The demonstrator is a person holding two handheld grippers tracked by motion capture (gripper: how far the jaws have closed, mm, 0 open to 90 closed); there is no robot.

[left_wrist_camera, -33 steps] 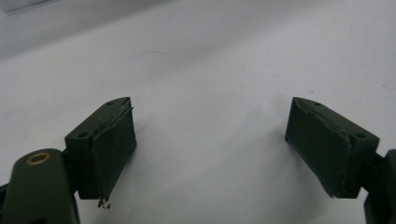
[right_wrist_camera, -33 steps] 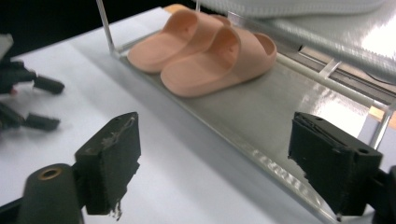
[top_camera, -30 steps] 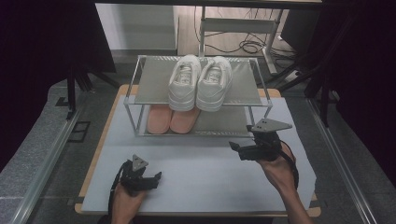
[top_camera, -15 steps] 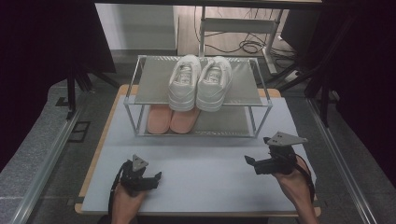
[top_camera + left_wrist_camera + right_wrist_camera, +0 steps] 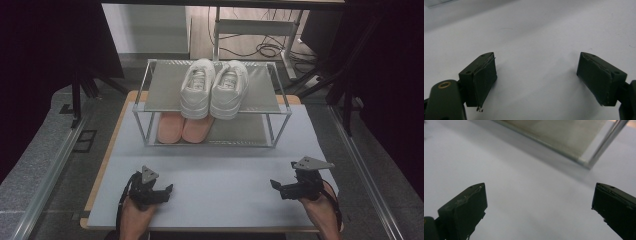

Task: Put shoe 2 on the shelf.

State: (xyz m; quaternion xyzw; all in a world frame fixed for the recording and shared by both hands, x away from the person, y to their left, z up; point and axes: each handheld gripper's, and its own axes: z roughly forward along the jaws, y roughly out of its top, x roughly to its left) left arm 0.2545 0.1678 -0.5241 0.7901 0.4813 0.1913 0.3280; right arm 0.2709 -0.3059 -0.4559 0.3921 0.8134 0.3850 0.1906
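Observation:
A pair of white sneakers stands on the top shelf of a two-tier metal shoe rack at the back of the table. Pink slippers lie on the lower shelf beneath them. My left gripper rests low at the front left of the white table, open and empty; its jaws stand wide apart over bare table in the left gripper view. My right gripper sits at the front right, also open and empty, angled toward the rack's lower corner.
Dark curtains flank the table on both sides. Cables lie on the floor behind the rack. A metal rail runs along the left of the table. Wide bare tabletop lies between the two grippers and the rack.
My right gripper has drawn back from near the rack's right front toward the table's front right edge and come down lower. The left gripper has stayed put.

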